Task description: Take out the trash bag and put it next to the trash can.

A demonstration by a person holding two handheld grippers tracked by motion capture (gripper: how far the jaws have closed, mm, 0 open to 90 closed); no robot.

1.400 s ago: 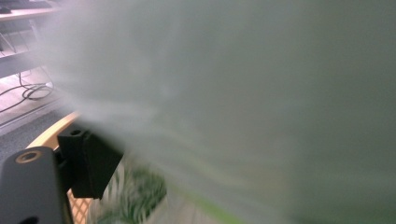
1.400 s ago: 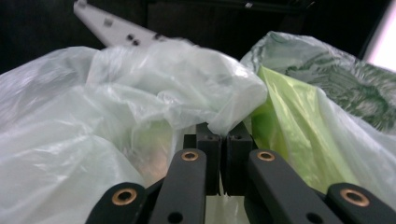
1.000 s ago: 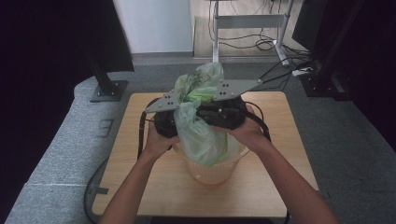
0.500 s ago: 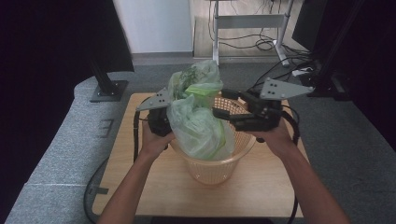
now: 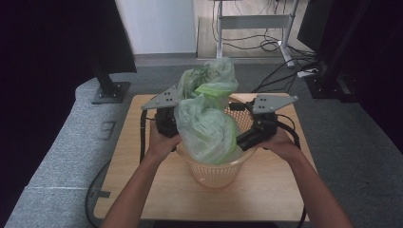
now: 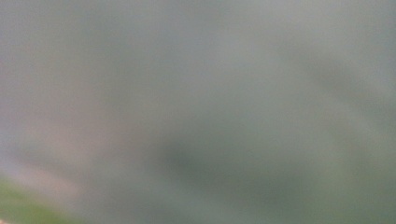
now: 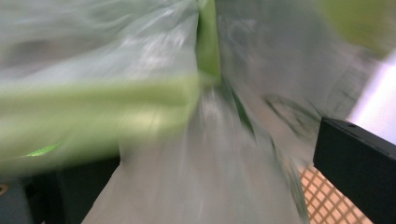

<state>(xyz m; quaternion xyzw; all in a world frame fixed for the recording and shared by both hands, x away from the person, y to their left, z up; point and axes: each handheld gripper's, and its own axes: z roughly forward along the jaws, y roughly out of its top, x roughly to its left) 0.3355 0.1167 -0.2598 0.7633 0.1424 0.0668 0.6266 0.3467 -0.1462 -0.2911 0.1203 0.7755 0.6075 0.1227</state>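
Observation:
A pale green see-through plastic bag (image 5: 209,126) stands bunched up out of an orange mesh basket (image 5: 214,173) in the middle of the wooden table (image 5: 138,161). My left gripper (image 5: 172,124) presses against the bag's left side, its jaws hidden by the plastic. In the left gripper view there is blurred grey-green plastic right against the lens. My right gripper (image 5: 241,140) is at the bag's right side, over the basket rim. In the right gripper view its black jaws stand wide apart, the gripper (image 7: 210,186) open, with the bag (image 7: 196,140) between them and basket mesh (image 7: 327,203) below.
A black monitor stand (image 5: 110,90) sits on the grey floor beyond the table's far left. A metal frame (image 5: 254,21) and loose cables (image 5: 285,71) lie at the back right. Dark equipment (image 5: 337,85) stands to the right.
My right gripper left the bag's front, swung out to the right, then came down to the basket's right rim. The left gripper stayed against the bag, which now bulges wider.

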